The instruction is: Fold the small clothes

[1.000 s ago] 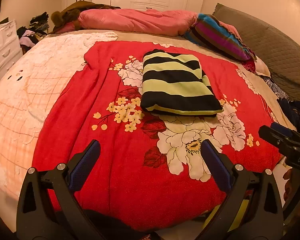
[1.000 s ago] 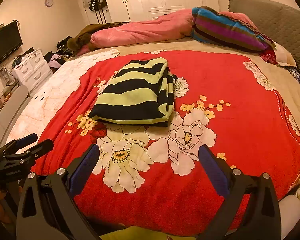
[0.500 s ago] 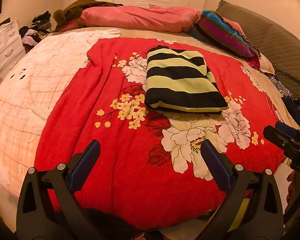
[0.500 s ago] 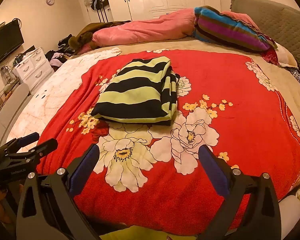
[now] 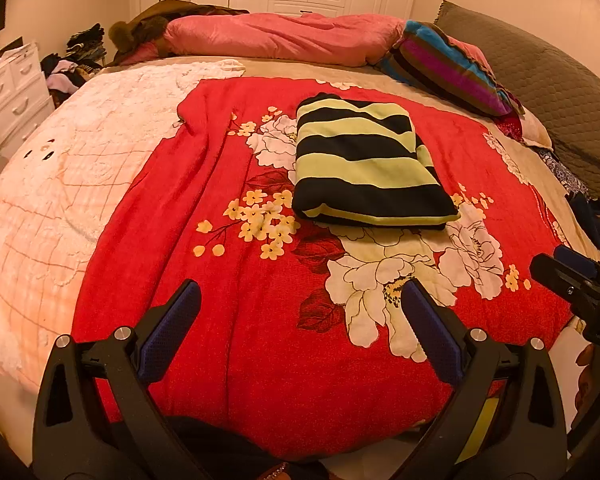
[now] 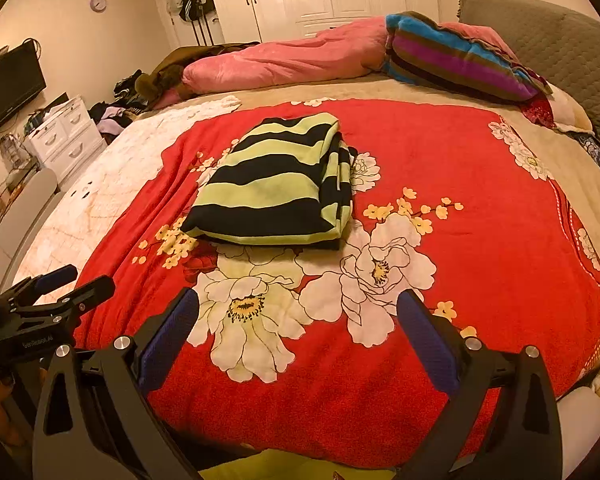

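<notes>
right gripper (image 5: 580,280): cut by frame edge | clock (image 6: 98,3): face unreadable

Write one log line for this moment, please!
striped garment: folded, on red blanket | left gripper: open | right gripper: open

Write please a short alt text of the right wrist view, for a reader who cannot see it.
A folded garment with black and pale green stripes lies on a red floral blanket covering a bed. In the foreground the right claw is open and empty, above the blanket's near edge. The left claw shows at the left edge; pink bedding lies behind.
</notes>
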The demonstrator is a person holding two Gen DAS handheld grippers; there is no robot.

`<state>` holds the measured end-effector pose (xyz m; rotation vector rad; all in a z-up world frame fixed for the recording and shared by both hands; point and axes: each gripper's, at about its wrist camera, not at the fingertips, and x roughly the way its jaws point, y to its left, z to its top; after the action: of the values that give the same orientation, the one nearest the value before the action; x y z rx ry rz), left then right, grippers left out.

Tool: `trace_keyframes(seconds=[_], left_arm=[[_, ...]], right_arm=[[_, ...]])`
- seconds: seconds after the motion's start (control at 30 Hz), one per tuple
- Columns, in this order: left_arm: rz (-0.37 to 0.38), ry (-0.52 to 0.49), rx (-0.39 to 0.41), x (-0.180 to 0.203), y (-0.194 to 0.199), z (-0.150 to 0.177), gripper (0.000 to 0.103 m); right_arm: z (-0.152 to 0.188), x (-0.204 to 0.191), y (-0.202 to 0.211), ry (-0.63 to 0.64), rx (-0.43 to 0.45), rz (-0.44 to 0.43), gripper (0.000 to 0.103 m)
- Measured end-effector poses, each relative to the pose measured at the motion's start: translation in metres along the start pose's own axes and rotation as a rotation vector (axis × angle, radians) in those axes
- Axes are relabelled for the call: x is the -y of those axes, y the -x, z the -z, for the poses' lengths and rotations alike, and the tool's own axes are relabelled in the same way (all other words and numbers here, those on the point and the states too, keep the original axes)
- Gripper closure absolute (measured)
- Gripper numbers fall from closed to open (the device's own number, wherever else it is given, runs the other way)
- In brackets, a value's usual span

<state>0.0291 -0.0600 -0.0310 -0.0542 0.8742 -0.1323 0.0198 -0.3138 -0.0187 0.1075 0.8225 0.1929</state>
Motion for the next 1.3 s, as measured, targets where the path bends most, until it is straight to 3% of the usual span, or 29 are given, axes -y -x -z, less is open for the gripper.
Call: trace_keyframes(seconds=[1.3], left_arm=[[-0.023, -0.005, -0.014, -0.0013, 0.0008, -0.0005, 0.009]], right_arm=[[0.0042, 0.0094, -0.0039, -0.045, -0.039, 0.055, 0.004]])
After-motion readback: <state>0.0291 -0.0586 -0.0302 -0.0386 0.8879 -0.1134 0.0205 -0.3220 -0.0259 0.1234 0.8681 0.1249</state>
